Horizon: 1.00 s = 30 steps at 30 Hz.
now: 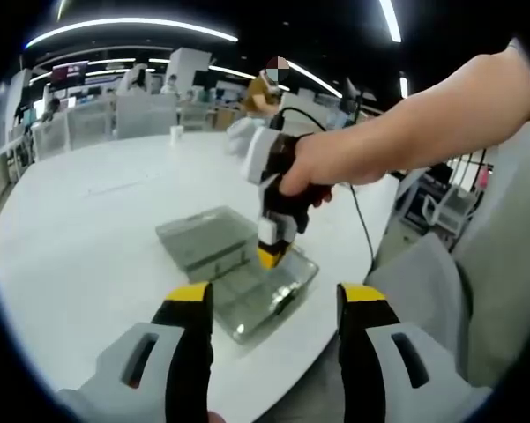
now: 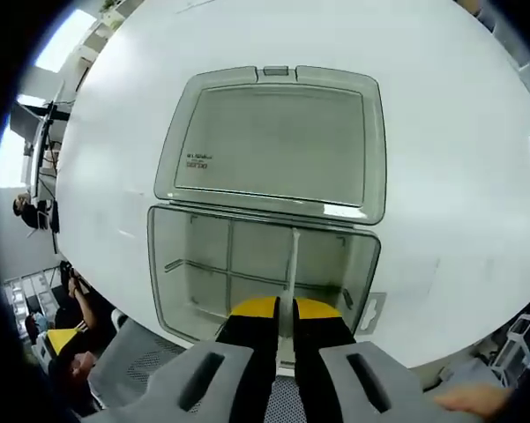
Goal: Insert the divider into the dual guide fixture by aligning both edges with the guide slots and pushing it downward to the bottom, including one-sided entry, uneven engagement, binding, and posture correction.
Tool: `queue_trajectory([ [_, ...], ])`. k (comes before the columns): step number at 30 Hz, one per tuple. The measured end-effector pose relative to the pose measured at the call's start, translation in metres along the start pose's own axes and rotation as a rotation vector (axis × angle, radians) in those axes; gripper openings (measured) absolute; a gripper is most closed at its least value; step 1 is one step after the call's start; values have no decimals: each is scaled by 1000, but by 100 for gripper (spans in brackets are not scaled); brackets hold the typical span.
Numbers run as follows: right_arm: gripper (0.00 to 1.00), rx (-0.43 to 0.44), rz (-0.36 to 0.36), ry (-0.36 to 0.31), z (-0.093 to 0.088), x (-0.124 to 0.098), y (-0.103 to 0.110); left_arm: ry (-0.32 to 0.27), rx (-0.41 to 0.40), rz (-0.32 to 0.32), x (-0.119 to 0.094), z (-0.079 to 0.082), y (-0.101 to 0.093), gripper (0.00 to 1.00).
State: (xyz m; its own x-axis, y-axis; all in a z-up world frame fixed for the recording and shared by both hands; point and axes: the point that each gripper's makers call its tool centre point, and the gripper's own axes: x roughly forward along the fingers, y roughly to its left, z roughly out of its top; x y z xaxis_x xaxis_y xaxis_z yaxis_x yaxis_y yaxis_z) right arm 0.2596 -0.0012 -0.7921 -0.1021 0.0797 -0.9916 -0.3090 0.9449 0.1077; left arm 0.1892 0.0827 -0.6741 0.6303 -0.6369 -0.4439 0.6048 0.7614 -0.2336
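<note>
A clear box (image 2: pixel 265 256) was seen on a round white table (image 2: pixel 441 132), near its edge, with the hinged lid (image 2: pixel 273 145) laid open flat behind the tray. In the right gripper view, the right gripper (image 2: pixel 284 310) was held directly above the tray, its yellow-tipped jaws drawn narrow and closed on the near end of a thin pale divider (image 2: pixel 293 264). The divider stood on edge inside the tray and ran from the jaws toward the hinge side, its far end close to the hinge wall. Other partitions were seen crossing the tray; whether the divider's edges sat in the wall slots could not be told.

In the left gripper view, the left gripper (image 1: pixel 278 304) was held back from the box (image 1: pixel 238 273), over the table (image 1: pixel 88 238) edge, with its jaws spread wide and nothing between them. The right gripper (image 1: pixel 269 256) was seen there pointing down into the tray, gripped by a hand (image 1: pixel 313 167), with a cable trailing from it. Desks and a person were visible beyond the table.
</note>
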Motion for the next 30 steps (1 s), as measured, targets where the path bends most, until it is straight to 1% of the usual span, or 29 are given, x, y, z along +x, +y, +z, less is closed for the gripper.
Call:
queue_trajectory([
  [9,0,-40,-26,-10,-4,1,1,5,0,-1,0,-1,0,53],
  [30,0,-47,-39,-24,-3,10,1,11,-3,6,-1,-5,3,52],
])
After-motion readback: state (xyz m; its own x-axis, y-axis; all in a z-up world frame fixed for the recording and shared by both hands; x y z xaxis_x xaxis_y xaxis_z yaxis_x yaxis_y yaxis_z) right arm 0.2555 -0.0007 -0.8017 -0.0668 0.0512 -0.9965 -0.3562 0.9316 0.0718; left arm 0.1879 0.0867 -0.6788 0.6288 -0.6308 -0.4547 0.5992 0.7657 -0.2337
